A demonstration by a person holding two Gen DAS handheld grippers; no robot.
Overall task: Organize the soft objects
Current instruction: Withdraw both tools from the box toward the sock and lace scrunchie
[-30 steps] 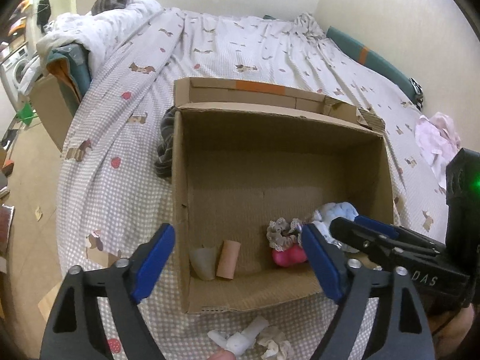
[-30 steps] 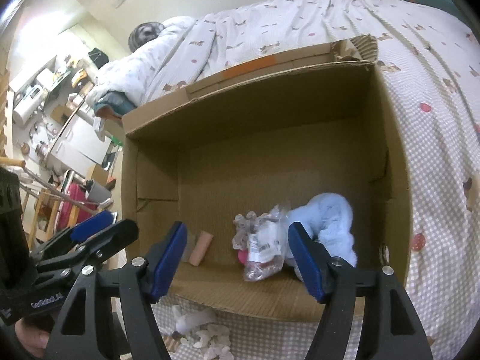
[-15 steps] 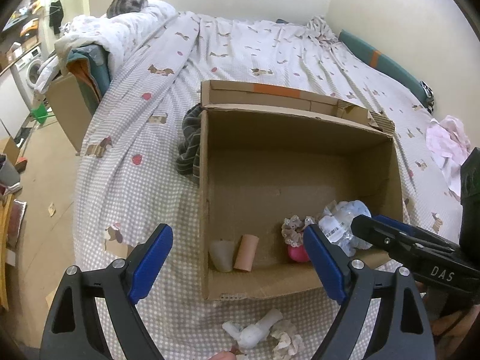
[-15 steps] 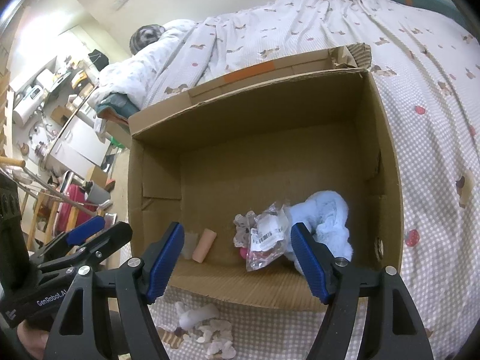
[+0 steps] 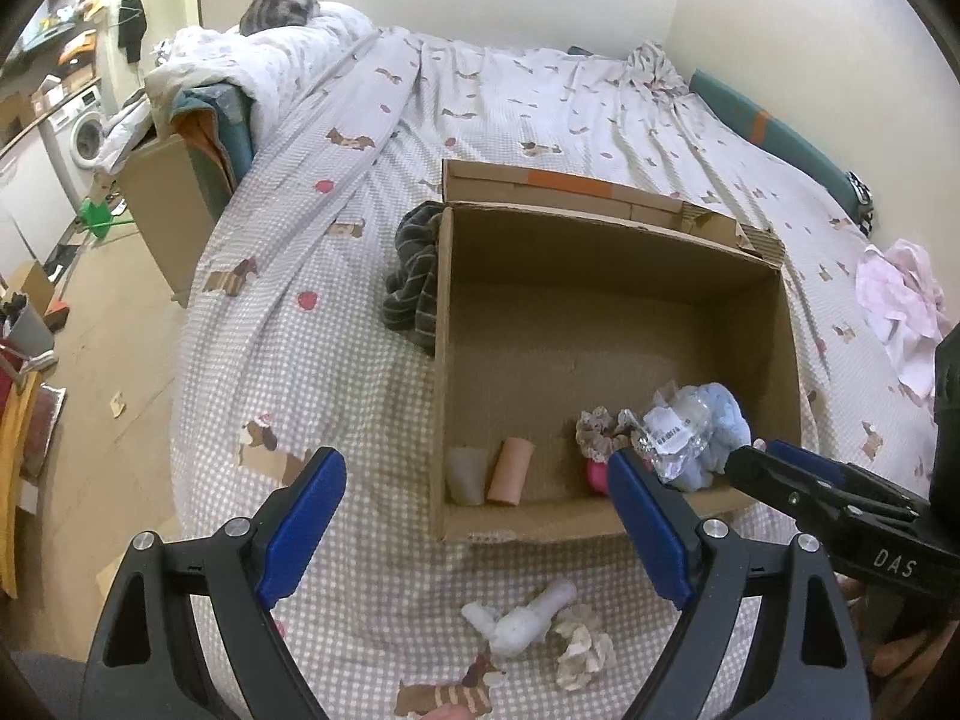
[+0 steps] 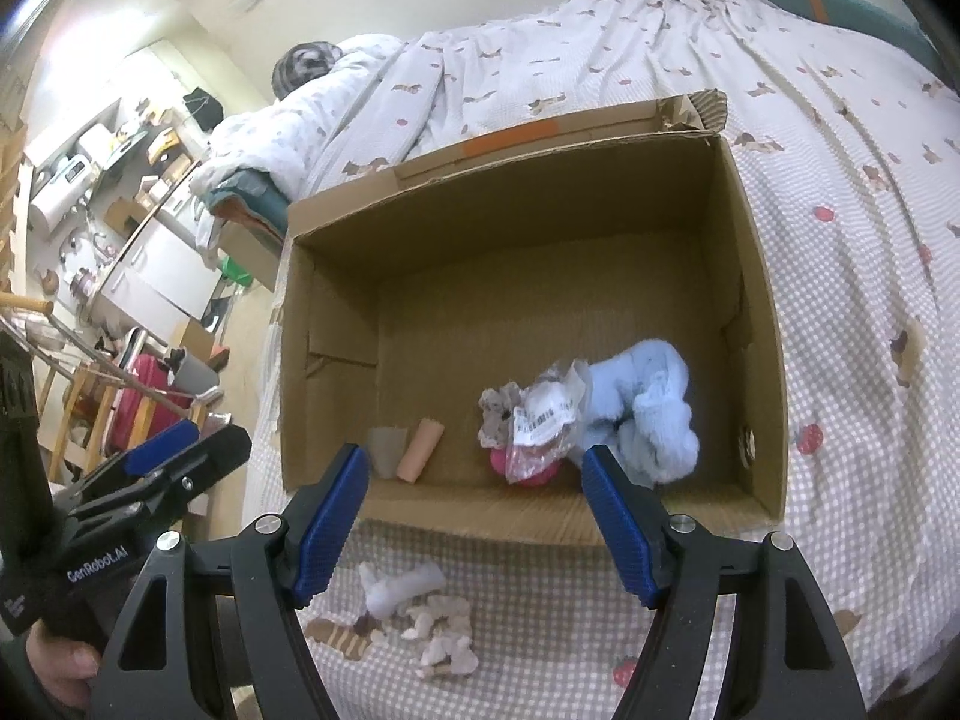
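Observation:
An open cardboard box (image 5: 441,360) (image 6: 762,276) sits on the bed. Inside lie a light blue fluffy cloth (image 5: 723,426) (image 6: 648,396), a clear plastic packet with a label (image 5: 666,438) (image 6: 540,420), a lace scrunchie (image 5: 591,432), a pink item (image 5: 595,473) (image 6: 528,468), a peach roll (image 5: 510,471) (image 6: 422,450) and a grey piece (image 5: 465,474) (image 6: 386,450). A white soft toy (image 5: 519,615) (image 6: 399,585) and a cream scrunchie (image 5: 582,648) (image 6: 444,630) lie on the bed in front of the box. My left gripper (image 5: 474,534) and right gripper (image 6: 474,528) are open and empty, above the box's near edge.
A dark striped cloth (image 5: 414,276) lies against the box's left side. A pink garment (image 5: 900,306) lies on the bed at right. The bed's left edge drops to a floor with a second cardboard box (image 5: 162,210) and clutter.
Both grippers have pulled back and up from the box, so the toys on the bed in front of it show more fully. The box contents have not moved.

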